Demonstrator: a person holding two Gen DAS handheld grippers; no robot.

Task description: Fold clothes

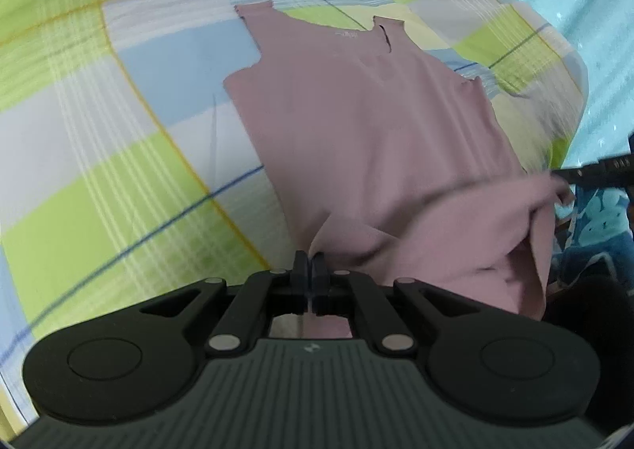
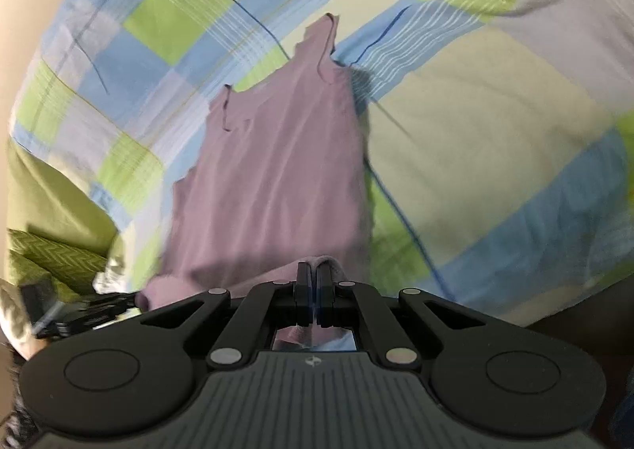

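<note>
Pink top (image 1: 356,124) lies flat on the bedsheet (image 1: 119,132), hem at the near edge. Left gripper (image 1: 308,263) and right gripper (image 2: 315,278) each clamped on a hem corner. Risk: thin fabric slipping out, fold going crooked.

At frame centre, a pink tank top (image 2: 273,172) lies on the checked bedsheet (image 2: 495,132) (straps uppermost), its hem pinched by the right hand-held gripper (image 2: 313,282).
</note>
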